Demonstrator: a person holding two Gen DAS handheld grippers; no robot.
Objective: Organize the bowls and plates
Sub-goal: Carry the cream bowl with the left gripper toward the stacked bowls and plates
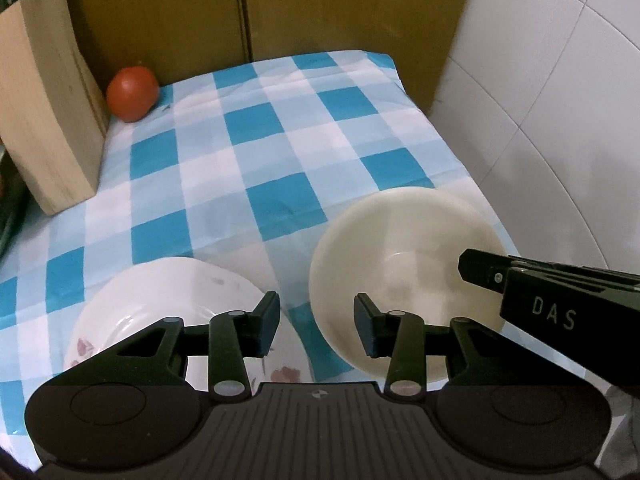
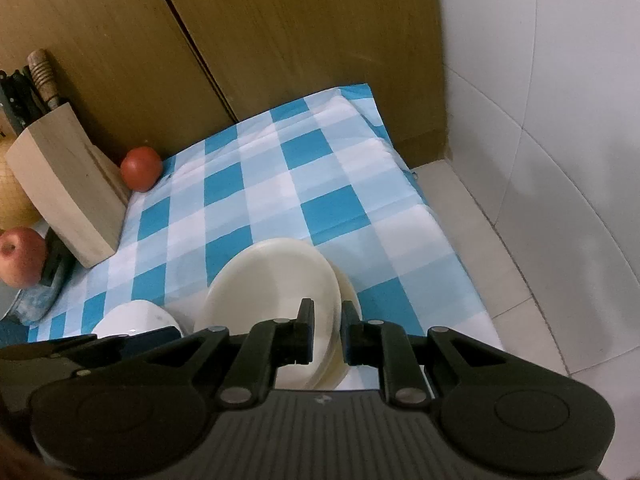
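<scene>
A cream bowl (image 1: 404, 276) stands tilted on the blue-checked cloth (image 1: 276, 152) at the near right. My right gripper (image 2: 327, 330) is shut on the rim of the cream bowl (image 2: 272, 284); its fingers (image 1: 484, 270) reach in from the right in the left wrist view. A white plate with red flowers (image 1: 160, 304) lies at the near left; it also shows in the right wrist view (image 2: 136, 318). My left gripper (image 1: 316, 320) is open and empty, hovering between the plate and the bowl.
A wooden knife block (image 1: 44, 120) stands at the left with a tomato (image 1: 132, 94) beside it. An apple (image 2: 20, 256) lies further left. Wooden cabinet doors (image 1: 280, 8) close the back; a white tiled wall (image 1: 560, 120) stands right.
</scene>
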